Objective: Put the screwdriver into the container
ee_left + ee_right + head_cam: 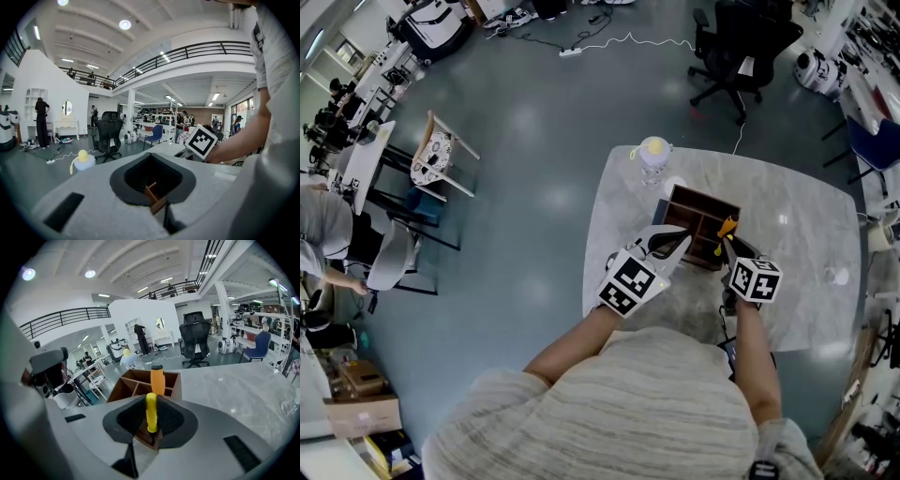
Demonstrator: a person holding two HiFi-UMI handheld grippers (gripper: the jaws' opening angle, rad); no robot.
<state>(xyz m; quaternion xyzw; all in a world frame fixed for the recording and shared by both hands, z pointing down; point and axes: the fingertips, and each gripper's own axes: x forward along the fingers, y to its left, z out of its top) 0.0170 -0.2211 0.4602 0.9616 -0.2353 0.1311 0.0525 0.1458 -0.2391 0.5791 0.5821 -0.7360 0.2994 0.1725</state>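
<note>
The left hand-held gripper hides all but 1 corner of the container. The yellow screwdriver's shaft end is lost between the right hand-held gripper's jaws. The person's torso covers the desk's near edge.

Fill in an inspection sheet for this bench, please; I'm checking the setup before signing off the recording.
Surface: glossy pale marble table.
Job's things: wooden container, divided into compartments; orange-handled screwdriver standing in it; yellow-handled screwdriver held tip-down at its near corner.
Clutter: bottle with yellow cap near the table's far edge.
Grippers: right gripper shut on the yellow-handled screwdriver; left gripper has its jaws together by the container's edge.
Cables: white cable on the floor.
Surroundings: black office chair; person at left.
</note>
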